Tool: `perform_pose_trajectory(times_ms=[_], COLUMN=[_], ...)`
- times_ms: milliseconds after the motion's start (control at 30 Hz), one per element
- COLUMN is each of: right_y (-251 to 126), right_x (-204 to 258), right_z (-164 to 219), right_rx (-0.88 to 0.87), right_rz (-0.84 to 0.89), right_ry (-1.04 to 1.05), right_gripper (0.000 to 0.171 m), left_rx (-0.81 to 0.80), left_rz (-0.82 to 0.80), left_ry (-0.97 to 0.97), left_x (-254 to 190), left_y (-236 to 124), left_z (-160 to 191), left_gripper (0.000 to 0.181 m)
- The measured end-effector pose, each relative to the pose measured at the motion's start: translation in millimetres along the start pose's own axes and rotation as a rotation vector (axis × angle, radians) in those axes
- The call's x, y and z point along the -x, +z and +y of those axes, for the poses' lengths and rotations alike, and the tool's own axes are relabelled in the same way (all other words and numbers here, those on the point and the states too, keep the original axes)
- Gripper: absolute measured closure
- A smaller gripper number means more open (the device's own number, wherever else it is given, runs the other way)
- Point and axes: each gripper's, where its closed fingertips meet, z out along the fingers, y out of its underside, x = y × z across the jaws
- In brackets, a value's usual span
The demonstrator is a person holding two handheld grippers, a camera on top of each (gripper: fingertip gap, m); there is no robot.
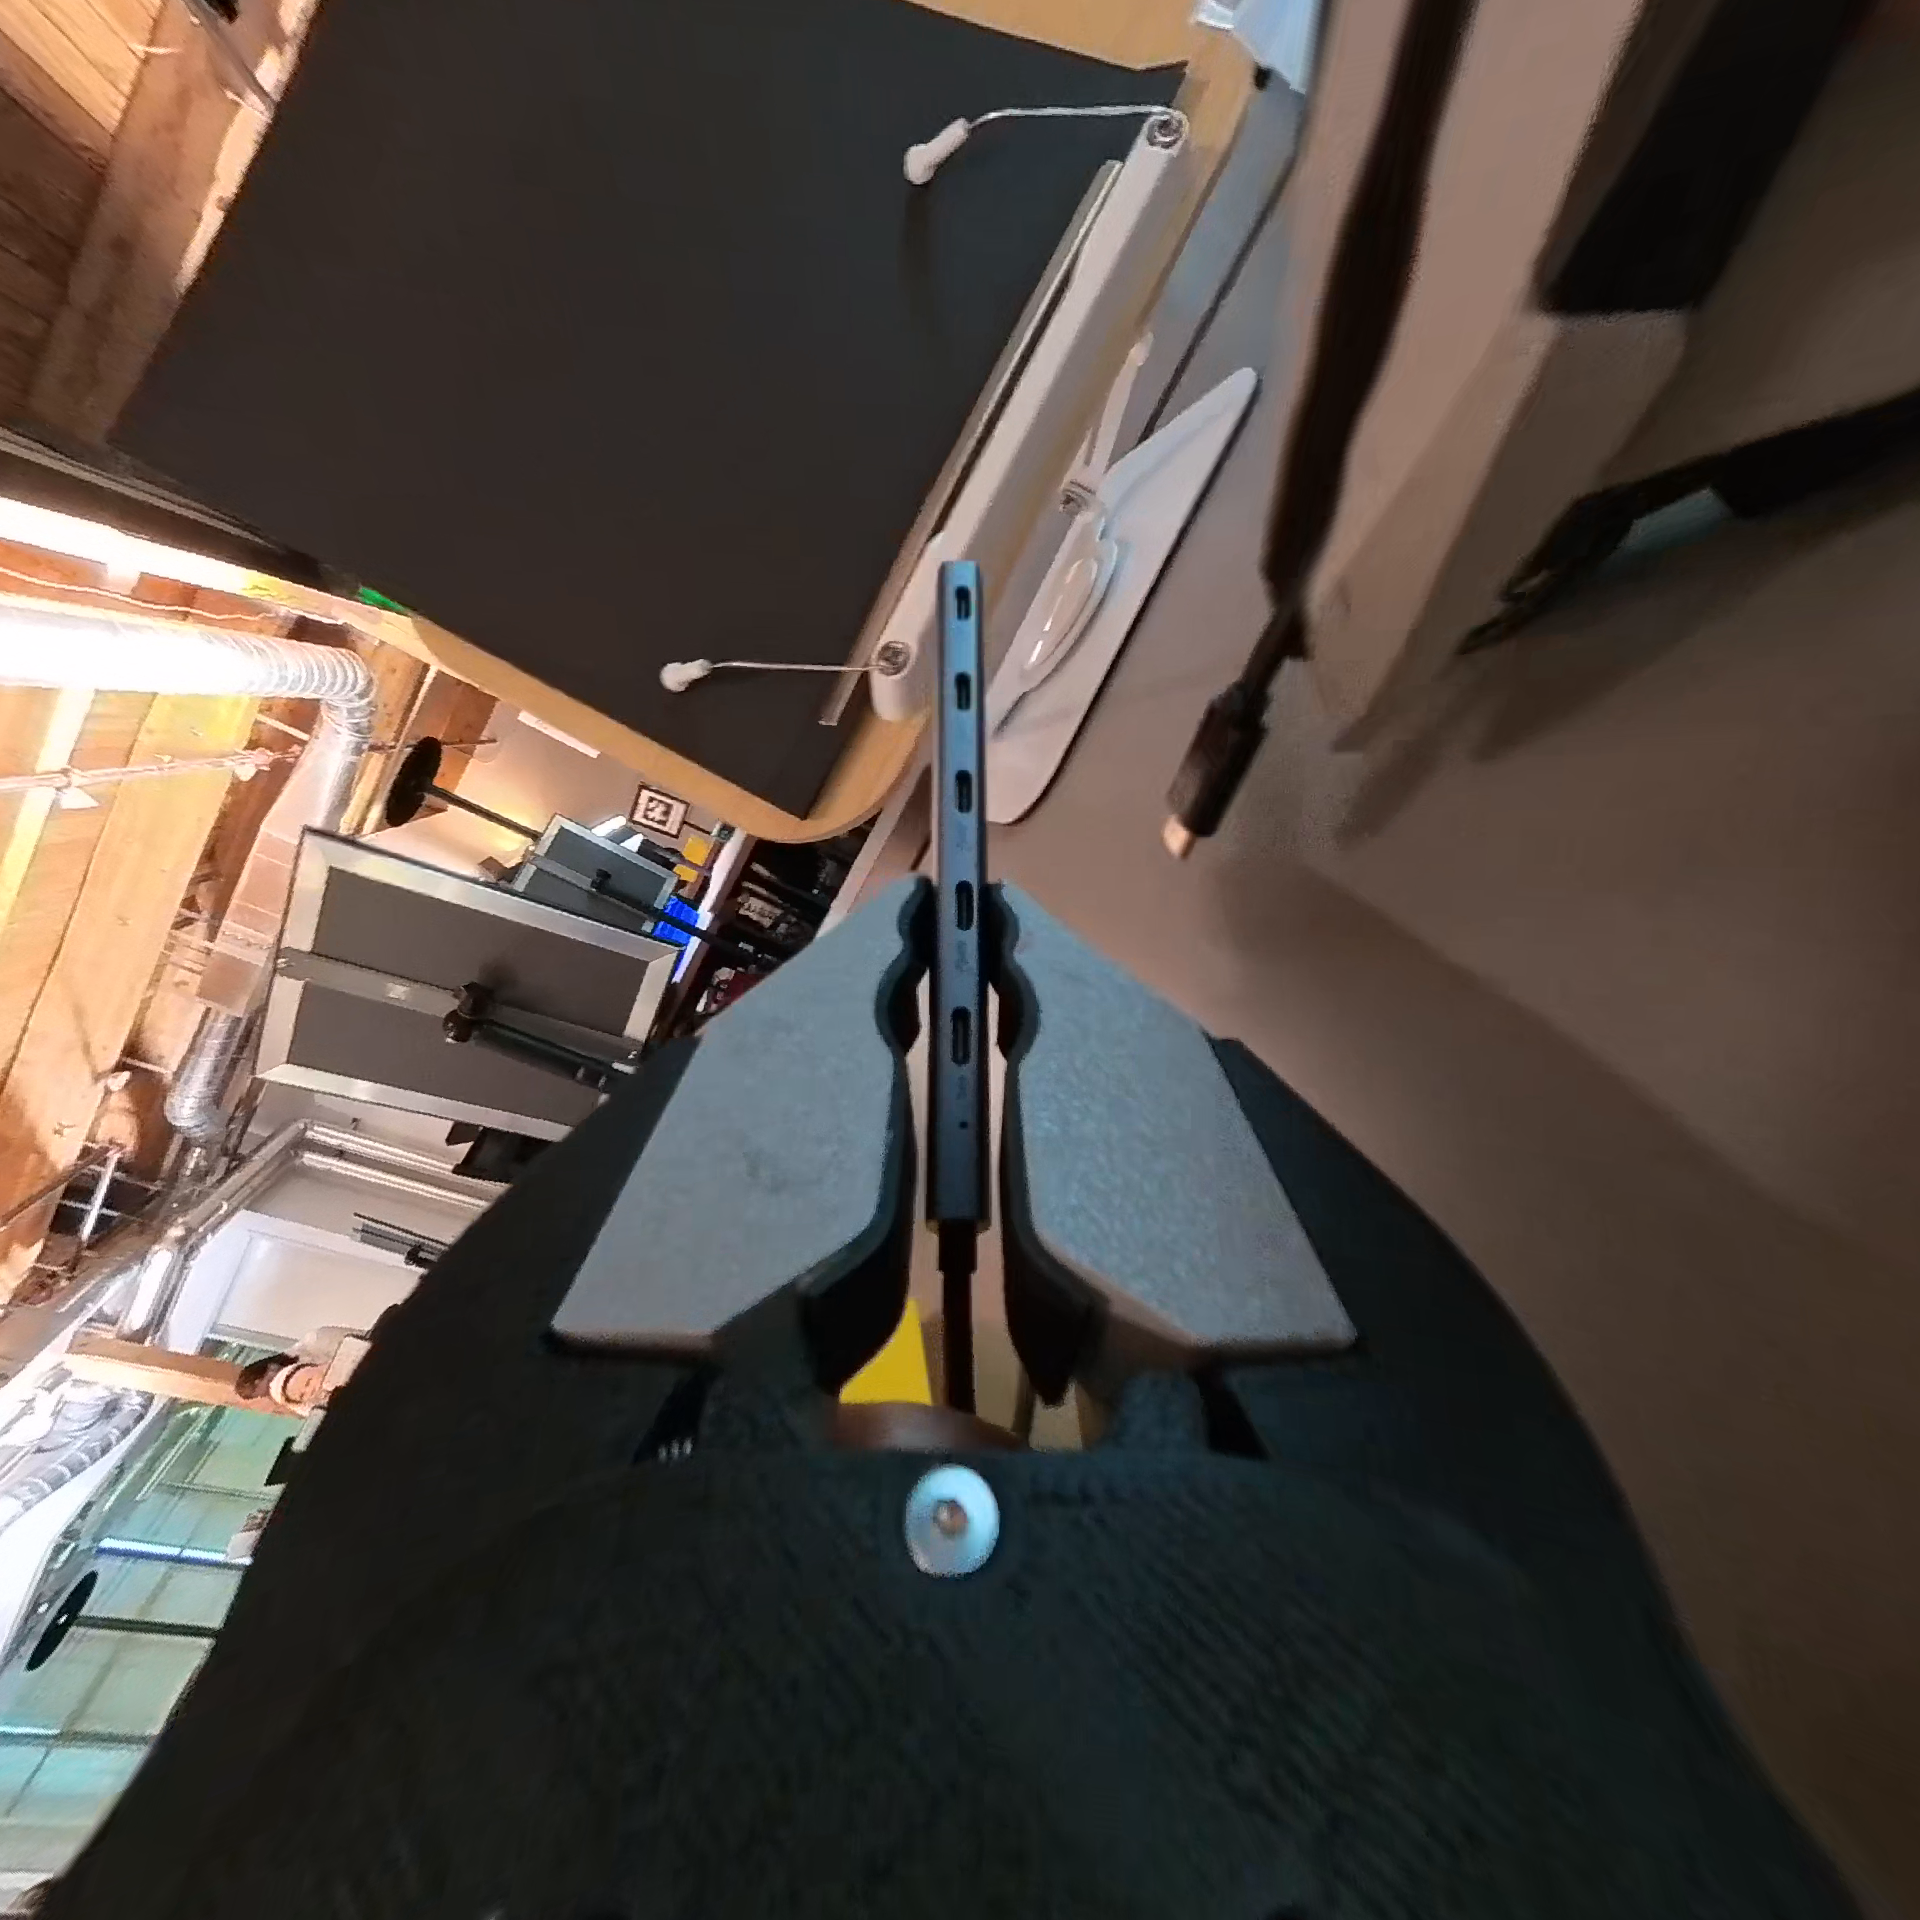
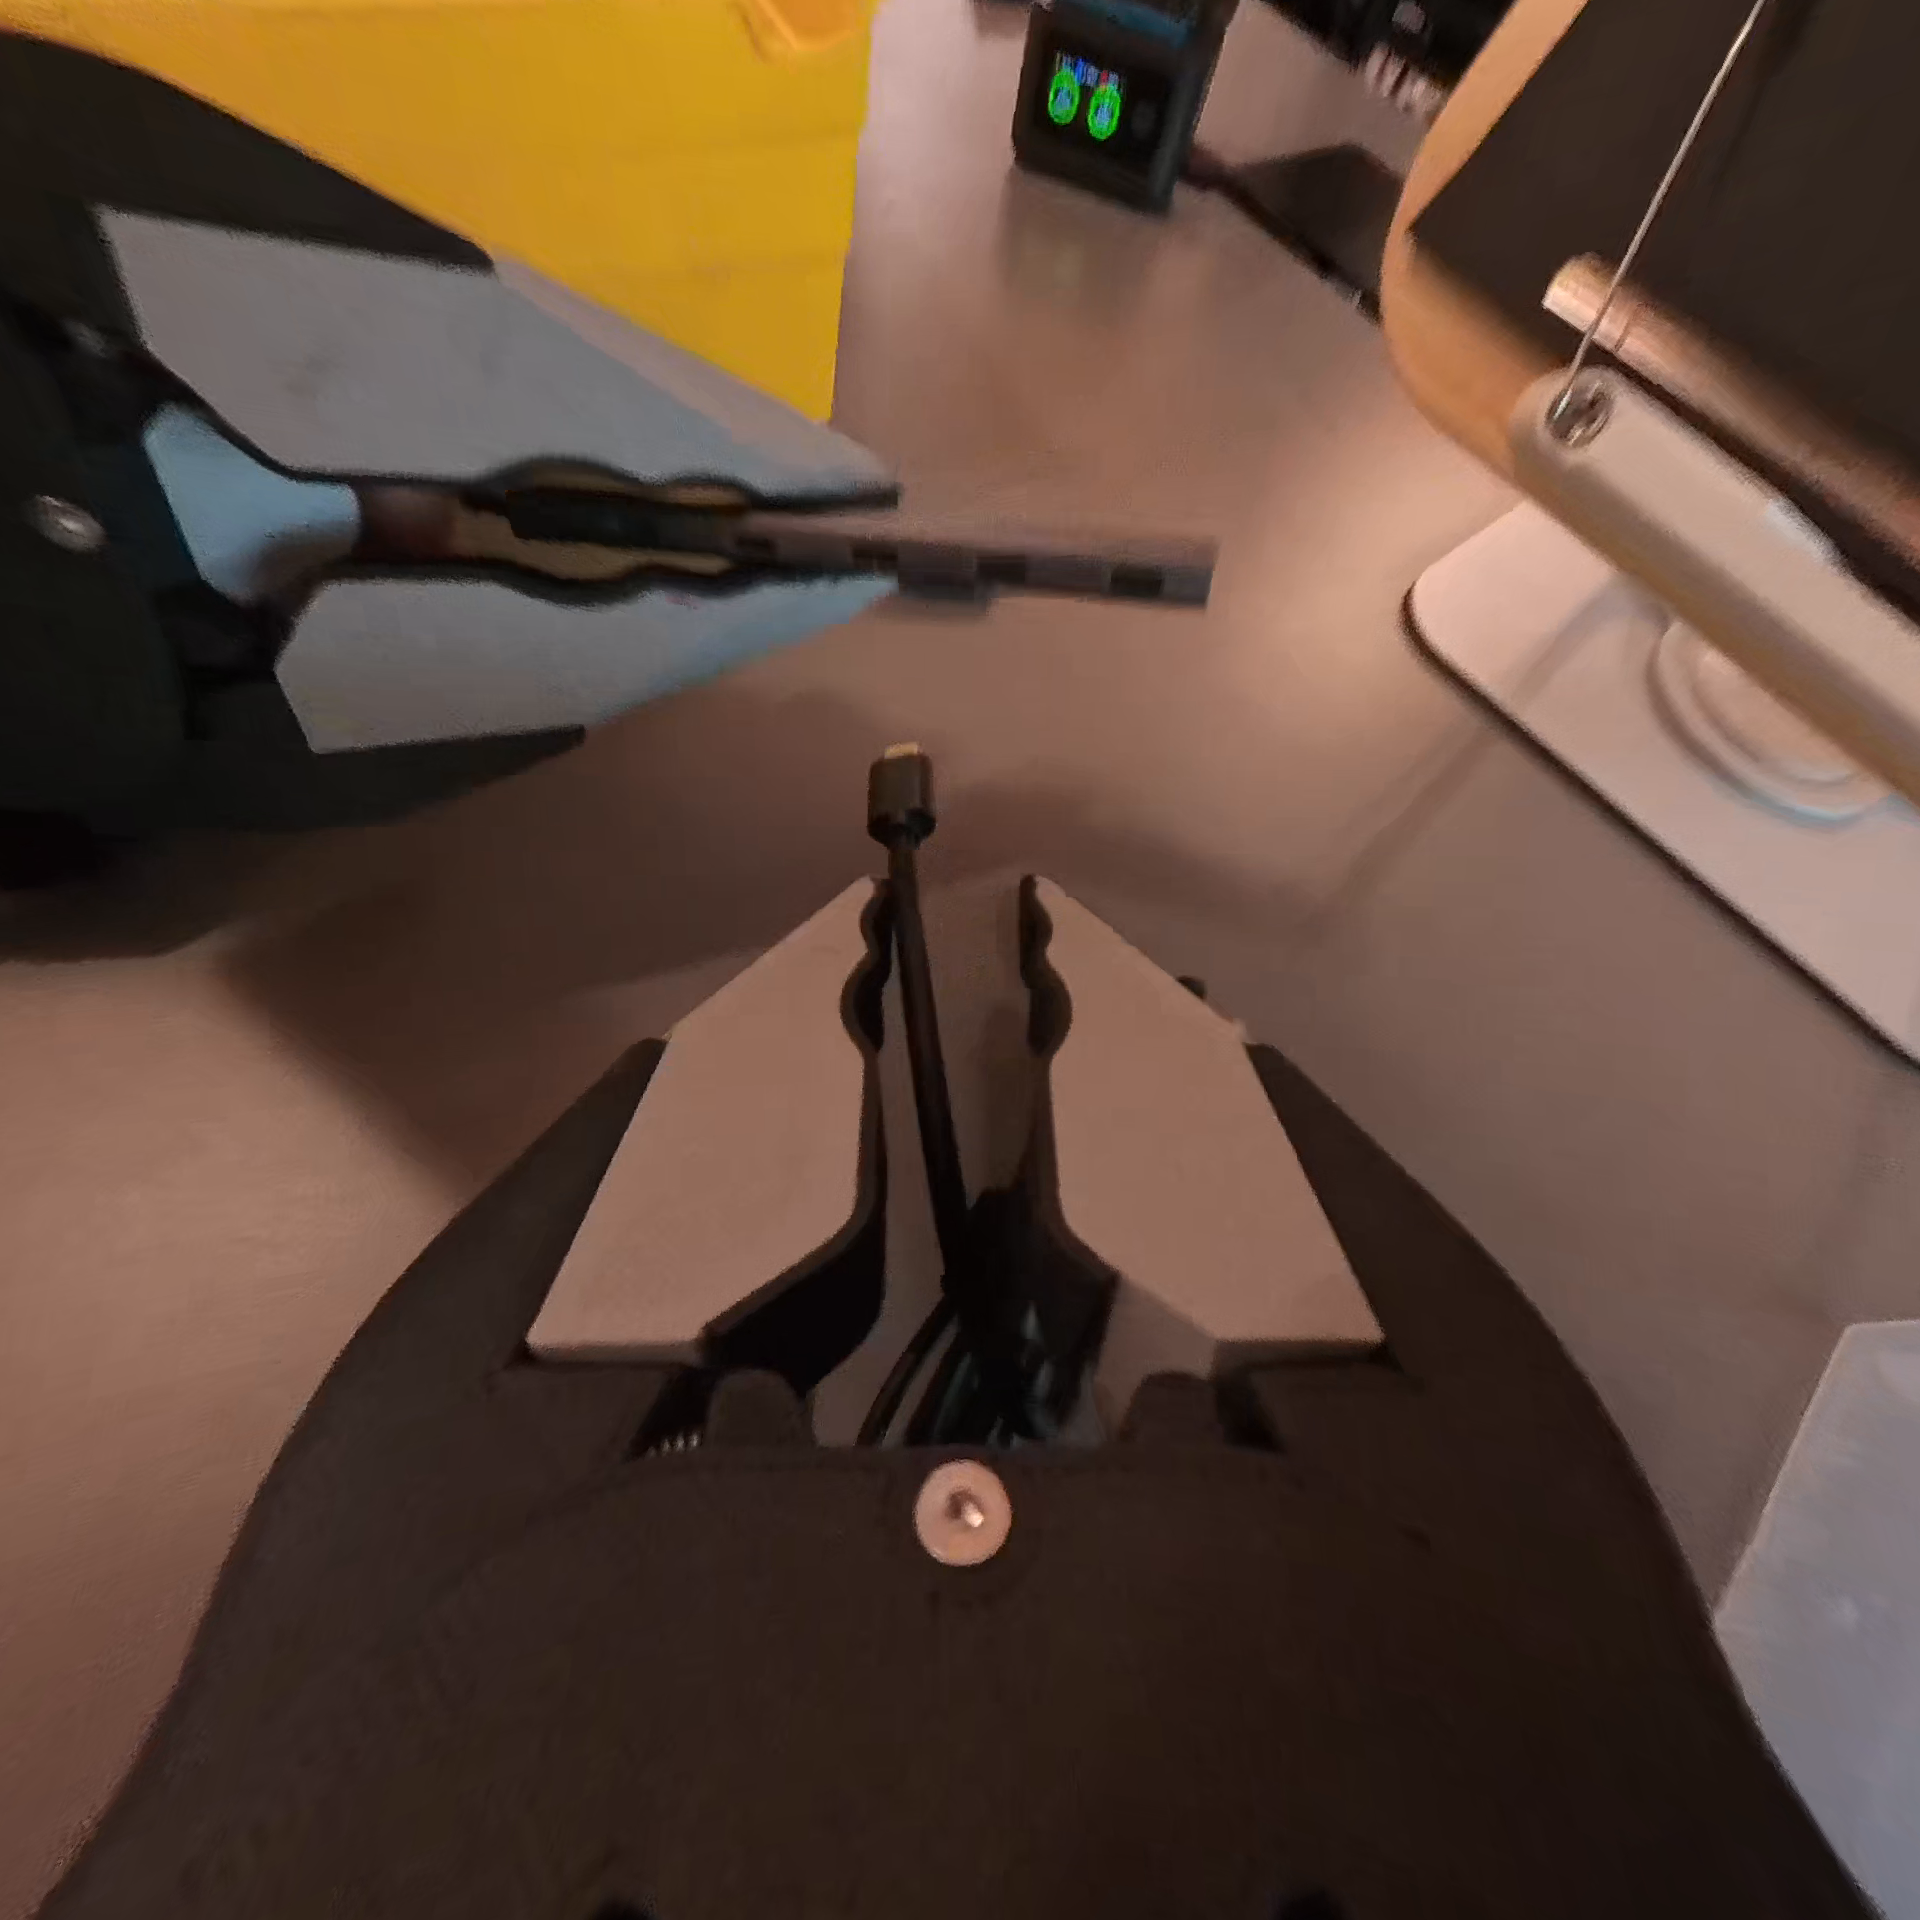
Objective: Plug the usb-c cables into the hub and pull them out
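- The left claw is clamped on the hub, a slim dark bar held edge-on, its front half sticking out past the fingertips.
- A row of slot ports runs along the hub's upward edge; all those in sight are bare.
- The hub's own black lead leaves its rear end and runs back between the fingers.
- In the right wrist view the left claw comes in from the left, and the hub juts out of it to the right, blurred, above the bench.
- The right claw has its fingers apart at the tips; a black cable lies against the left finger's inner edge, clear of the right one.
- I cannot tell whether the cable is pinched deeper in the claw.
- The plug stands just past the fingertips, metal tip pointing at the hub, near it but apart from it.
- In the left wrist view the same plug hangs to the right of the hub, not touching.
- Beyond the hub stands a dark screen on a white base.
- Past the hub in the right wrist view sits a small lit device, with a yellow surface behind the left claw.
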Motion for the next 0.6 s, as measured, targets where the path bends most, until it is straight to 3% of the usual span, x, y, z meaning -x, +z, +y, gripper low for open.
perform_pose_trajectory(times_ms=[267, 333, 467, 600], right_y=[-10.8, -12.6, -13.2, -31.3], right_x=[-11.7, 0.4, 42.3, 20.7], right_z=[-12.1, -20.0, -23.9, -45.1], right_rx=[-0.078, -0.126, -0.142, -0.289], right_rz=[0.064, -0.009, -0.314, -0.229], right_ry=[-0.029, -0.038, 0.055, 0.069], right_gripper=[0.145, 0.143, 0.139, 0.134], left_rx=[0.015, 0.008, -0.056, -0.067], left_rz=[0.061, 0.031, -0.048, -0.031], left_ry=[0.029, 0.046, 0.009, 0.014], left_x=[-12.0, -6.6, 12.1, 9.9], left_y=[0.8, -1.0, -9.1, -9.7], left_z=[1.6, -1.2, -14.1, -14.8], left_gripper=[0.175, 0.175, 0.175, 0.175])
